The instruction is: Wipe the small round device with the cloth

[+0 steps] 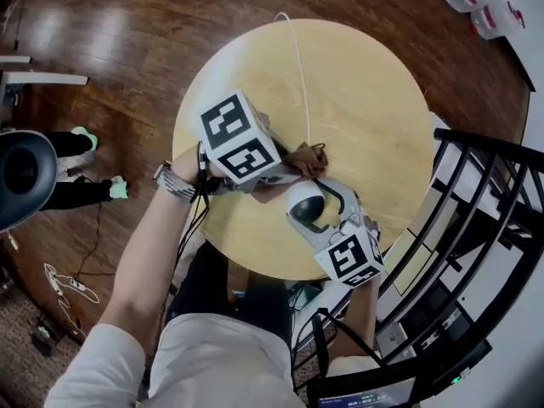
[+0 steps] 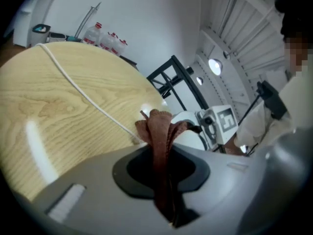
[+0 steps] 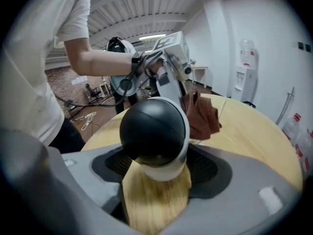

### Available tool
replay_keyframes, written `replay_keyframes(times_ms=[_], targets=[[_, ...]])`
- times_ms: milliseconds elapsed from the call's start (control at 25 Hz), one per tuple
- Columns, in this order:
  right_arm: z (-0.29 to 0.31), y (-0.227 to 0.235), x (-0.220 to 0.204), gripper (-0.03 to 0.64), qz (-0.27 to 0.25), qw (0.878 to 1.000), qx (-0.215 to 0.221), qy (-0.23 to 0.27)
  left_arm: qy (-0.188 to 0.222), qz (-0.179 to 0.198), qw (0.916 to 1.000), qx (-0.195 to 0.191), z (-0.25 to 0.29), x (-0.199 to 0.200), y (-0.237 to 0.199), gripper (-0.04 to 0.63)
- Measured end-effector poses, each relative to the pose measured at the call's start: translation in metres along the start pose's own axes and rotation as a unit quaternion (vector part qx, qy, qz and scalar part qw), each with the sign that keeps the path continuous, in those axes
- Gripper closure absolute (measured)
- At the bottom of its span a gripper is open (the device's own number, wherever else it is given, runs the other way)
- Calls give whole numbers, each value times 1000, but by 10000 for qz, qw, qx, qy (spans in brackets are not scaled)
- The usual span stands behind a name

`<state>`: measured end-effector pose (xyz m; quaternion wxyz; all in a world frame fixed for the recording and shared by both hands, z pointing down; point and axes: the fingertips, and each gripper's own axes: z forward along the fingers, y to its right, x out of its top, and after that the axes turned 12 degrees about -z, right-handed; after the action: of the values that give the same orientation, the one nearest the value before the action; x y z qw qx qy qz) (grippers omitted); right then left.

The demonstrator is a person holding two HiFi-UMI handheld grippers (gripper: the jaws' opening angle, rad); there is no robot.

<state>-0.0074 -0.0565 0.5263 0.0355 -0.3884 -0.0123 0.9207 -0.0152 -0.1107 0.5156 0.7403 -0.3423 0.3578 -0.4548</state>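
Rust-brown cloth point(image 2: 159, 131); round device point(image 3: 155, 136) white with a glossy black dome; pale yellow wood-grain surface point(image 1: 374, 100); plain white cable point(image 1: 299, 66); dark reddish-brown plank floor point(image 1: 102, 32).

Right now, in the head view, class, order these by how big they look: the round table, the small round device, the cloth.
1. The round table, by far the largest.
2 and 3. The small round device and the cloth look about alike. The cloth is bunched and partly hidden, so I won't rank them.

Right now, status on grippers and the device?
Left gripper shut on cloth. Right gripper shut on round device, cloth just beside. White cable on table near cloth.
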Motion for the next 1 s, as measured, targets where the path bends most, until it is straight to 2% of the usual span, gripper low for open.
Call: replay_keyframes(times_ms=[160,240,360,440,560,640,720,760,840,920,1000], targets=[[-3,-6,-4,270,-566,9968,549,-158,-357,10,9982,472,13,-9,-13,529],[-4,-7,0,268,-586,9968,529,-160,-464,30,9958,789,16,-15,-21,529],[-10,-4,3,265,-299,9994,17,-152,-438,134,9932,1068,8,-17,-25,528],[-17,-3,1,262,171,9987,-485,-45,-416,336,9896,1332,-3,-13,-27,528],[-29,-6,5,262,870,9886,-1194,298,-293,1119,9790,1681,-20,10,-17,526],[-32,-8,11,262,1444,9747,-1608,573,-263,1700,9706,1685,-20,30,-3,526],[-33,-6,13,262,2000,9574,-1962,694,-616,2223,9589,1655,-3,46,5,526],[-33,-5,12,262,2261,9485,-2103,705,-998,2444,9511,1606,11,47,5,526],[-30,-3,10,262,2581,9358,-2306,665,-2019,2563,9345,1420,37,23,0,526],[-24,-3,16,262,2568,9331,-2433,651,-2698,2513,9180,1463,41,1,-11,528],[-18,-4,24,264,2412,9352,-2514,636,-2878,2513,9102,1599,35,-4,-19,528]])
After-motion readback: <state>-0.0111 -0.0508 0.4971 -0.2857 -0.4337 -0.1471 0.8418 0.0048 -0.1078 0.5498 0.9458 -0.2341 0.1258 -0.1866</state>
